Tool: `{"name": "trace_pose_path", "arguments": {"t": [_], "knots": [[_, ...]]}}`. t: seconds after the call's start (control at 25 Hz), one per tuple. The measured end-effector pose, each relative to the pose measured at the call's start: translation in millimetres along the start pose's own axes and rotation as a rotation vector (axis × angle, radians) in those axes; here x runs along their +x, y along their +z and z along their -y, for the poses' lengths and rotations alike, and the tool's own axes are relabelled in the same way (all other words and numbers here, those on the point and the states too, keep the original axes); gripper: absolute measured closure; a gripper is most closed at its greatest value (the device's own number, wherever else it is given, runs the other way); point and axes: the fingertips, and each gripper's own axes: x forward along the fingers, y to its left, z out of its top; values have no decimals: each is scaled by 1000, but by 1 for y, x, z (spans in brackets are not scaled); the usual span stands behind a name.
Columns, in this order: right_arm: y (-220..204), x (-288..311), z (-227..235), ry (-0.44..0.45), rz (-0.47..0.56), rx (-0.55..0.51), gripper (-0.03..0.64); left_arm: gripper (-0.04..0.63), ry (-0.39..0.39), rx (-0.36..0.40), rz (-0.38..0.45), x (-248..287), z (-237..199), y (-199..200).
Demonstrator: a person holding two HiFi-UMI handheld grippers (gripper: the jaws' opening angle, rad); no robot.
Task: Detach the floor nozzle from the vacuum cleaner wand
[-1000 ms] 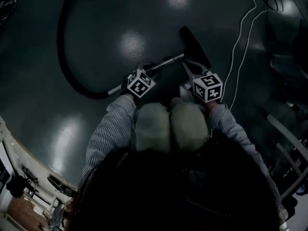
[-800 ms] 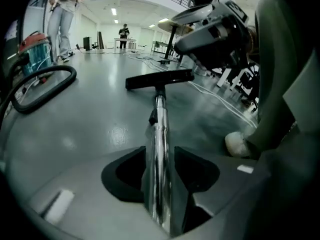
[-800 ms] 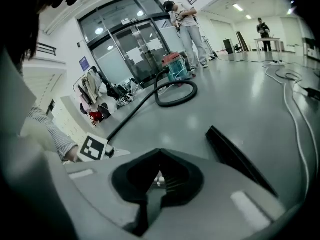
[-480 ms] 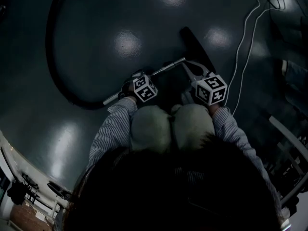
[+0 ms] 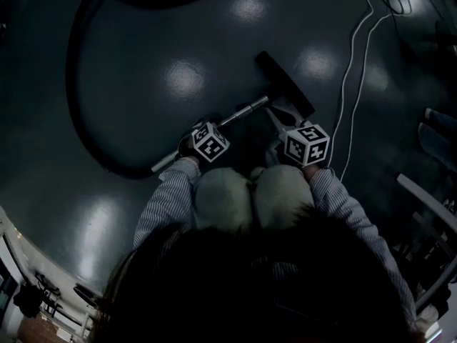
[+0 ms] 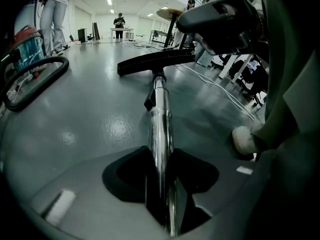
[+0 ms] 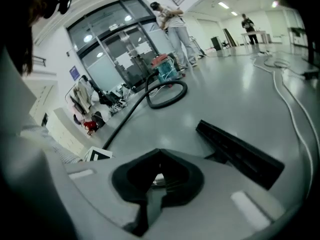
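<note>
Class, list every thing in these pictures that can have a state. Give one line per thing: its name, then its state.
Floor nozzle: attached to the wand, lying flat on the floor.
Wand: clamped in the left claw.
Left claw: shut on the wand.
Right claw: tips together, no clear hold on anything.
Hose: lying looped on the floor.
</note>
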Motion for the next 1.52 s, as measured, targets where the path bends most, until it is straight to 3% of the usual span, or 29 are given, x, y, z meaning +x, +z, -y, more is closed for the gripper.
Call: {"name": "trace_pose_path", "arguments": {"t": [0.16, 0.4, 0.64, 0.8, 0.96, 1.32, 1.52], "knots": [[6, 0, 11, 27, 51, 241, 548, 417, 12, -17, 52, -19, -5, 19], [51, -23, 22, 10, 194, 547, 374, 417, 22, -28, 122, -61, -6, 62], [141, -75, 33, -87, 395, 707, 348, 417, 38, -49, 153, -147, -1, 127], [221, -113, -11, -33, 478, 637, 355, 417, 52, -70, 173, -215, 6, 167], [300, -164, -79, 72, 509, 551, 436, 417, 39, -106, 196, -297, 22, 209], [497, -331, -282, 388, 531, 332, 437, 417, 81, -155, 339, -554, 67, 319], [574, -418, -366, 516, 552, 230, 434, 417, 142, -145, 445, -675, 94, 371]]}}
